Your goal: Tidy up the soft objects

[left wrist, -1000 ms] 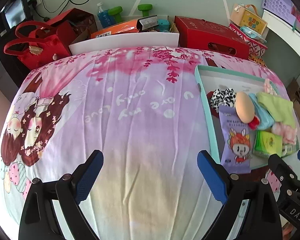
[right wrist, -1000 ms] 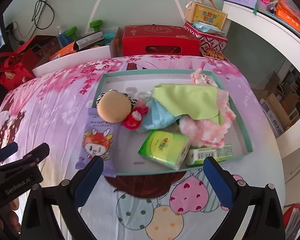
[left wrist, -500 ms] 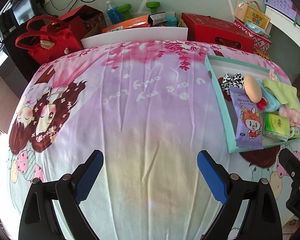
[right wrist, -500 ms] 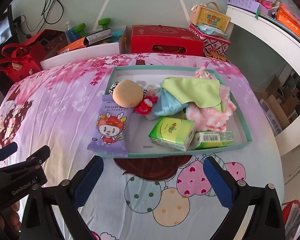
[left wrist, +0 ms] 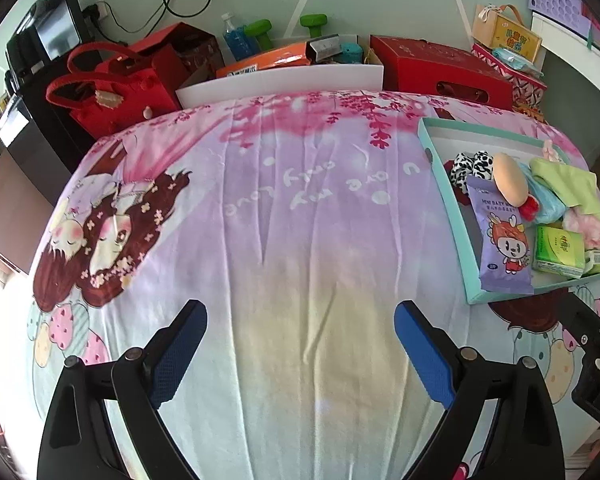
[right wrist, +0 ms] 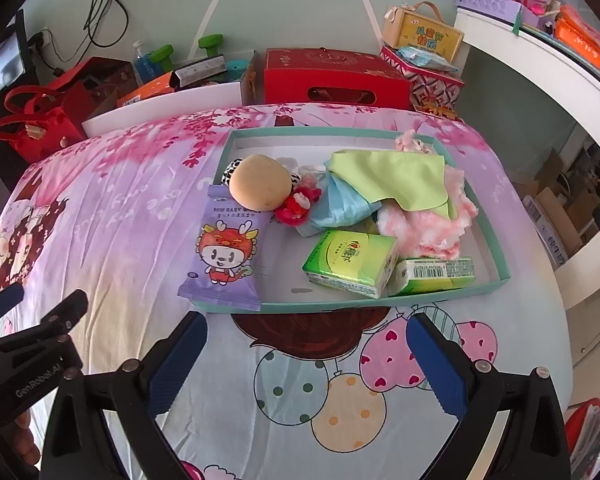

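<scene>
In the left wrist view the left gripper (left wrist: pixel 300 344) hangs over the bedsheet (left wrist: pixel 284 240) with jaws spread wide and empty, the tray (left wrist: pixel 444 184) of soft things well off to their right. In the right wrist view the right gripper (right wrist: pixel 306 364) also has jaws wide apart and empty, the tray (right wrist: pixel 496 240) just ahead of them, with the wipes pack (right wrist: pixel 224 252) overhanging its near-left rim and the tissue pack (right wrist: pixel 350 260) straight ahead.

A spotted toy (right wrist: pixel 231 169) sits mostly hidden behind a tan ball (right wrist: pixel 260 187); pink fluff (right wrist: pixel 428 224) lies half-buried under a green cloth (right wrist: pixel 396 178), centre frame.
</scene>
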Available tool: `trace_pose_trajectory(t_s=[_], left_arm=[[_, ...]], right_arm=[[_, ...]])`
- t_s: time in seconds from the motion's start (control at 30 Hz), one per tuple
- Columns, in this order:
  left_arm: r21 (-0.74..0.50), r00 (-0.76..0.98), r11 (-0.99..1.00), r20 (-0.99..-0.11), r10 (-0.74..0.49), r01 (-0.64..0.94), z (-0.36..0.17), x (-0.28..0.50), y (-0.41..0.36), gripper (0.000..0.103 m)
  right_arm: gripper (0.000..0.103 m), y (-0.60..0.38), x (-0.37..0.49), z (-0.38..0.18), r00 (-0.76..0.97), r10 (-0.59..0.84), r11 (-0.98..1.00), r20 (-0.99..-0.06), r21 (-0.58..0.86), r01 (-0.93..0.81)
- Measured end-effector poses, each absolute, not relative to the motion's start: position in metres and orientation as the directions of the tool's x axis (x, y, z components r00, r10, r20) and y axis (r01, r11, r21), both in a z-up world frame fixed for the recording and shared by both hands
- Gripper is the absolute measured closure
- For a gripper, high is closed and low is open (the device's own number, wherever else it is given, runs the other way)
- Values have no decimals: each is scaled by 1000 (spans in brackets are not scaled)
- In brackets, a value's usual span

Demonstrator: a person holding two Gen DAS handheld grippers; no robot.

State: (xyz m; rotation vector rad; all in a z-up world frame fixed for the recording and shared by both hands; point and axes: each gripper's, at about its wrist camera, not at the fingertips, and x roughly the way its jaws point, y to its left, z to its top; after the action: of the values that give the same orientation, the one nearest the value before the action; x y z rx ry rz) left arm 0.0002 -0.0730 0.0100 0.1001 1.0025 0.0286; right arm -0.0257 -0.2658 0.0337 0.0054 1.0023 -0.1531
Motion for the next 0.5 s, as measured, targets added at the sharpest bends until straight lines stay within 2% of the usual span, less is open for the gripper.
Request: trace_pose_trajectory(t_s=[0.5], left_arm=[[107, 527, 993, -847, 66, 47, 4, 5, -79, 8]], right_arm=[[2, -272, -20, 28, 517, -136, 987, -845, -69, 146]])
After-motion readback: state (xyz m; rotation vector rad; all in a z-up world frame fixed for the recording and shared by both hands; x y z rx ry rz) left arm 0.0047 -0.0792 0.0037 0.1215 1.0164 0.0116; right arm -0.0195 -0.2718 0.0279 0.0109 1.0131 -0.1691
